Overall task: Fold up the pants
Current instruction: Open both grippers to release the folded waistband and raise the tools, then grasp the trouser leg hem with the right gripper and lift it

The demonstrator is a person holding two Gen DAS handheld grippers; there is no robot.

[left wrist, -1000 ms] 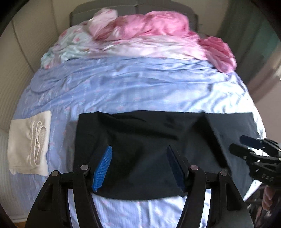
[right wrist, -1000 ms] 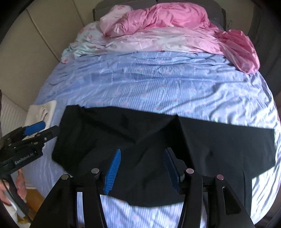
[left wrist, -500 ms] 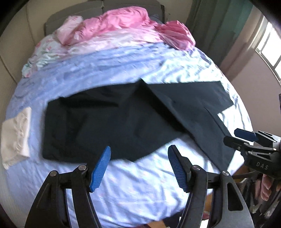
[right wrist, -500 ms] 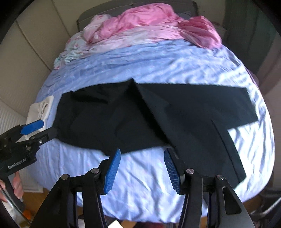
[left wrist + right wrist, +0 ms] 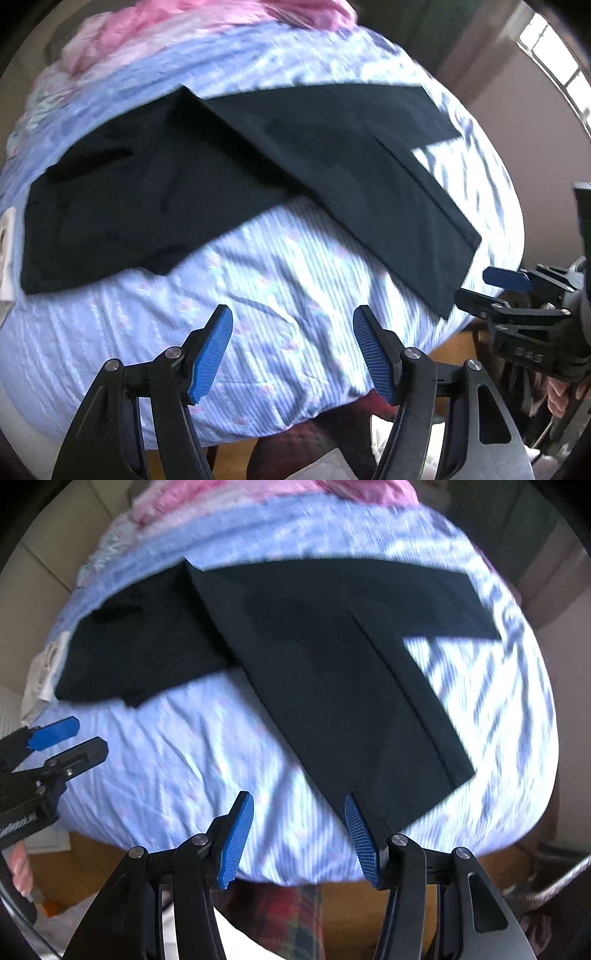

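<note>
one pair of black pants (image 5: 236, 155) spread flat on the bed (image 5: 280, 295), over the blue striped sheet (image 5: 177, 746). waist end toward the left side of the bed, legs running off to the right and splayed into a v: one leg (image 5: 406, 598) lying across the far side, the other leg (image 5: 354, 709) angling down toward the near right edge. long axis of that nearer leg running from the crotch, far left, to its hem at the near right.

left gripper (image 5: 291, 347) hanging over bare sheet, fingers (image 5: 212, 350) spread wide apart, nothing between them; pants ahead and up from it, apart. right gripper (image 5: 299, 834) likewise spread wide and holding nothing, with the near leg's hem corner just ahead of its right-hand finger (image 5: 360, 838), seemingly near or overlapping in view; contact not certain given the blur. in the left wrist view, right gripper seen just beside that hem's outer corner. so, right hand clearly nearer the hem; left hand nearer the waist and crotch side.

likely next move: taking the near leg's hem and carrying it over onto the far leg, which turns on the hem lying right-forward of the right fingers.

counts: one pants, two legs, two grippers. one pale folded cloth (image 5: 48, 668) at the left edge beside the waist; pink bedding (image 5: 207, 22) heaped at the far end.
</note>
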